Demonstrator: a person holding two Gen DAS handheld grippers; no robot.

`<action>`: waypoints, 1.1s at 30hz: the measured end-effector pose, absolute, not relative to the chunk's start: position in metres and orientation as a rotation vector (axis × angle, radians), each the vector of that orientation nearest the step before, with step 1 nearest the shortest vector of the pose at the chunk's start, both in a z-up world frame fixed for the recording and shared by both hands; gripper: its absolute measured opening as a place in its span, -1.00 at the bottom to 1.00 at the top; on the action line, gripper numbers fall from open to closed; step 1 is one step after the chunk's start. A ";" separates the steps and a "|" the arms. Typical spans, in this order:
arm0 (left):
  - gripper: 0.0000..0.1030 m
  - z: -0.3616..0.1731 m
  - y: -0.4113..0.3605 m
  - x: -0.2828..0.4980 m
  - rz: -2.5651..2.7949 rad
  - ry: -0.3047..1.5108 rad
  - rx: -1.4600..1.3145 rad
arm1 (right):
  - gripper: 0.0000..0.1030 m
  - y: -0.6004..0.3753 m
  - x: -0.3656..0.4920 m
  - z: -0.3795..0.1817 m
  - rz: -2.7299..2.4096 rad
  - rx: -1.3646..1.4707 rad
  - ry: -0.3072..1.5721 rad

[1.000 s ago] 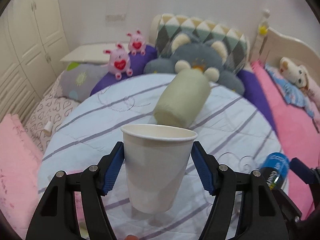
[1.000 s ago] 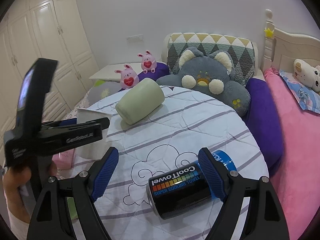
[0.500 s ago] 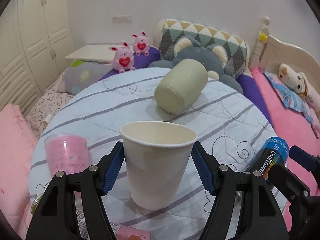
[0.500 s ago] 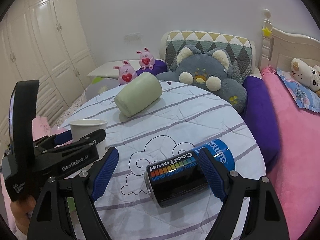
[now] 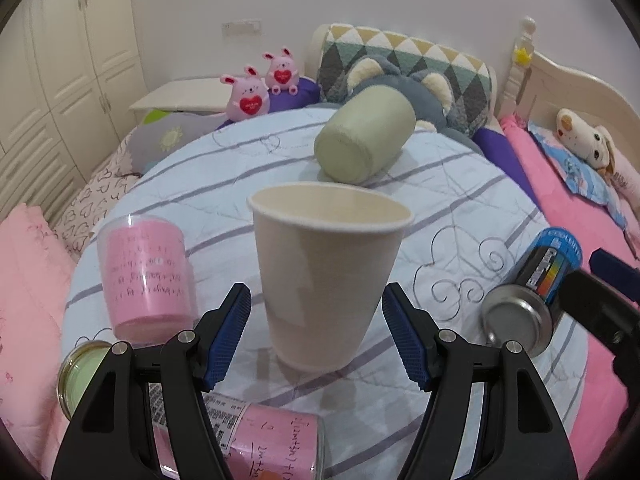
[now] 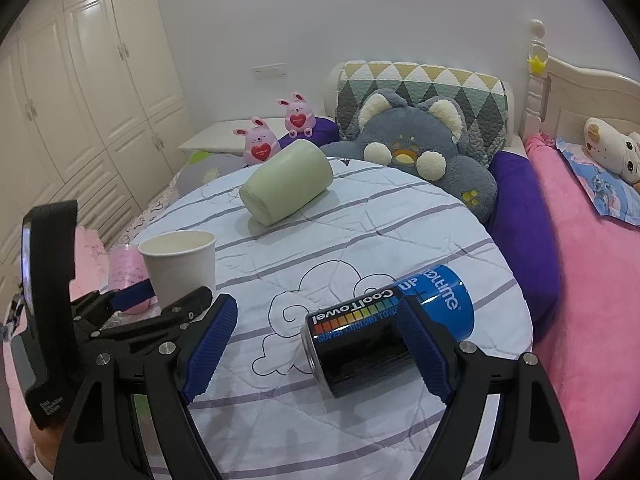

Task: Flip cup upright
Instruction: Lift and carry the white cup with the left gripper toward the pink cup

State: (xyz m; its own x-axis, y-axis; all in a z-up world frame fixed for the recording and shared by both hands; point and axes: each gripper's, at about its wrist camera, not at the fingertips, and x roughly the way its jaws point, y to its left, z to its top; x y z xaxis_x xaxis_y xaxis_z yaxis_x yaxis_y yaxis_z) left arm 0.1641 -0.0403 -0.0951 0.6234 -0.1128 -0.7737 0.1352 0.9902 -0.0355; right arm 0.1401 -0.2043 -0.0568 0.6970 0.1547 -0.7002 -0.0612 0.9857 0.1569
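Paper cup (image 5: 328, 276) stands upright, mouth up, on the round quilted table cover (image 5: 460, 208), near its front left part, between the blue pads of the left gripper (image 5: 316, 336). That gripper is held level and low, pointing across the table toward the headboard; its jaws are spread wide, and a gap shows between each pad and the cup wall, so nothing is pinched. From the right wrist camera the cup (image 6: 180, 266) rises just past the left gripper's (image 6: 160, 300) fingers, and the gripper body behind them carries small white lettering too small to read.

The right gripper (image 6: 320, 344) also points forward over the table, jaws spread. A dark can (image 6: 384, 332) lies on its side between and just beyond its pads; whether the right pad touches it cannot be told. The can's label reads "CoolTowel" and "SUPER COOLING TOWEL" under a rainbow stripe, with a blue end.

A pale green cup (image 5: 360, 136) lies on its side farther back. A pink cup (image 5: 146, 276) with handwriting stands left of the paper cup, and a pink jar (image 5: 276, 444) with a printed label lies beneath the left gripper.
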 end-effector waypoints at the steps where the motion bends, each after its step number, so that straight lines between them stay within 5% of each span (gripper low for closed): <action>1: 0.25 -0.095 -0.040 0.163 -0.142 0.880 0.023 | 0.62 -0.204 0.139 -0.057 0.121 0.125 0.790; 16: 0.15 -0.077 -0.046 0.134 -0.117 0.635 0.032 | 0.62 -0.208 0.131 -0.056 0.112 0.136 0.781; 33: 0.18 -0.100 -0.054 0.108 -0.119 0.662 0.059 | 0.62 -0.200 0.119 -0.066 0.133 0.107 0.805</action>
